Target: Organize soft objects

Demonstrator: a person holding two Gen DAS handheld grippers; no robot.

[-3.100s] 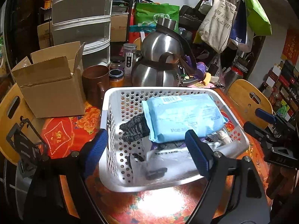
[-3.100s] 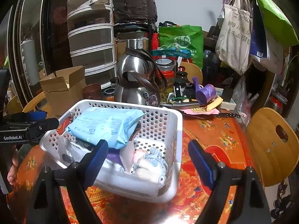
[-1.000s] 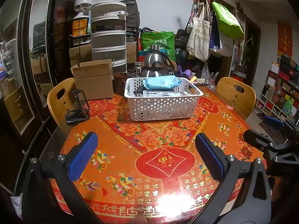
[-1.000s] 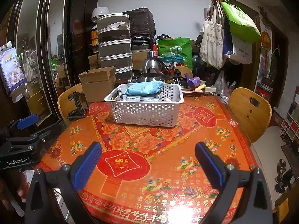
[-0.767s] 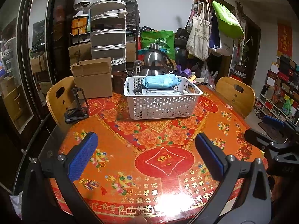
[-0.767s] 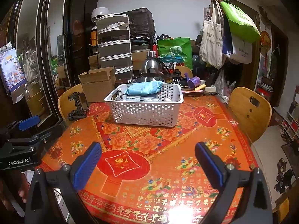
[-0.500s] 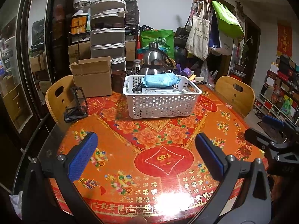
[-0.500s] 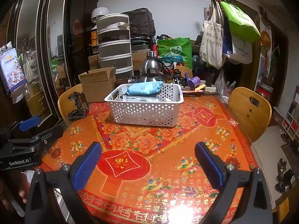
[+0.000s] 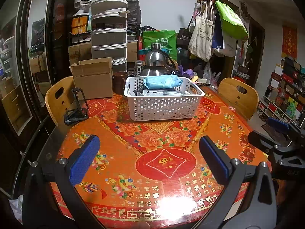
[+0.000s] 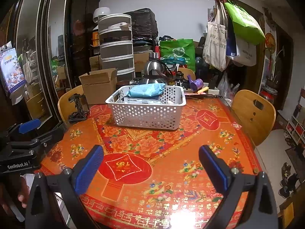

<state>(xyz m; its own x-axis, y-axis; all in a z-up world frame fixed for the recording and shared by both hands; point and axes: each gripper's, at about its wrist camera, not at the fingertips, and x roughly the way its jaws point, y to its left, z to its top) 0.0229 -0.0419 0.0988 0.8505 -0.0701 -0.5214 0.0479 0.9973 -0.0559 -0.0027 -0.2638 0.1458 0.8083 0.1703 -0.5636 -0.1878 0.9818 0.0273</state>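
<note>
Nearest the cameras, the left gripper [image 9: 148,158] hangs low over the near edge of the table [image 9: 162,164], its blue-padded fingers [image 9: 83,159] spread wide with nothing between them, pointing level across the tabletop. The right gripper [image 10: 150,167] is held the same way, released and empty, its fingers [image 10: 213,167] parted over the red medallion pattern (the glare of a lamp sits just below them). In the right wrist view the left gripper's body shows at the far left, and beneath it part of the person's hand [image 10: 21,192] wraps the handle. Straight ahead of both grippers, well apart from them toward the far side of the table, stands the white perforated basket [image 9: 164,107]; a light blue soft pack [image 9: 162,81] lies on top of its contents, rising above the rim, with flat white packets [image 10: 142,100] under it. Left of the basket, a black folding stand [image 9: 76,107] sits near the table edge. Behind the basket are a cardboard box [image 9: 93,81] and a steel kettle [image 9: 157,63].
</note>
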